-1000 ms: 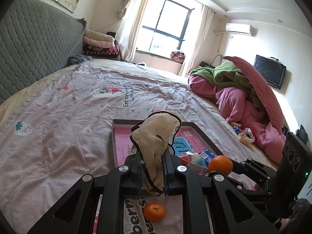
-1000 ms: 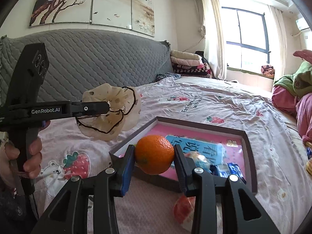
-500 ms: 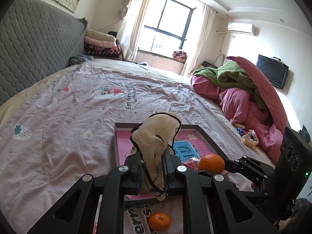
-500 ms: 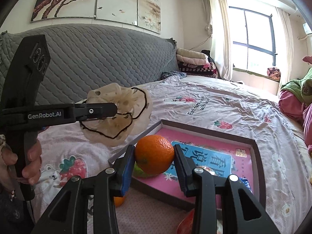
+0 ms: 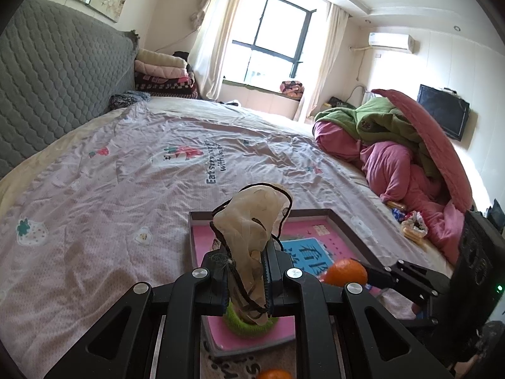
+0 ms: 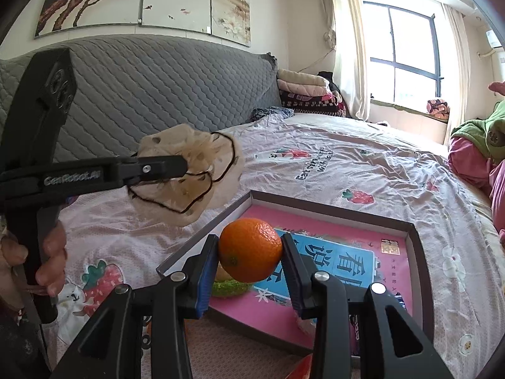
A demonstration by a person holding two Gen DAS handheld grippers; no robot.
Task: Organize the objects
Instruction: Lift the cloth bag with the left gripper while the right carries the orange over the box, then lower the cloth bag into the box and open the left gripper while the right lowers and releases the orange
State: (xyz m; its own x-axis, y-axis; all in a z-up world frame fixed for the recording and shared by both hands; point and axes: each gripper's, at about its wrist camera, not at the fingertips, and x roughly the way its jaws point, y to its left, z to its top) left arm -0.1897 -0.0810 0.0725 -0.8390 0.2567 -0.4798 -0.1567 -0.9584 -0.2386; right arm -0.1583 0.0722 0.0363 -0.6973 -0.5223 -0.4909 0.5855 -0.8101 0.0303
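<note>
Above the near end of a shallow box lid (image 6: 331,208) lying on the bed (image 5: 126,164), the right gripper (image 6: 250,249) has its fingers (image 6: 206,268) closed on a round orange (image 6: 250,249), one blue pad pressed to each side of the fruit; the left wrist view shows that same orange (image 5: 345,272) at the tip of the right tool, over the lid's pink inner face (image 5: 309,230). To its left, the left gripper (image 5: 246,271) is clamped on a crumpled beige hair net (image 5: 252,221) edged with dark cord, which stands up out of the fingers (image 5: 217,271) and droops below them; from the right wrist view the hair net (image 6: 192,180) hangs in the air over the bedsheet, beside the lid's left wall. A green fuzzy ring (image 5: 246,325) lies inside the lid at its near corner, directly under the net. Another orange (image 5: 273,374) rests on the sheet just outside the lid's near edge.
</note>
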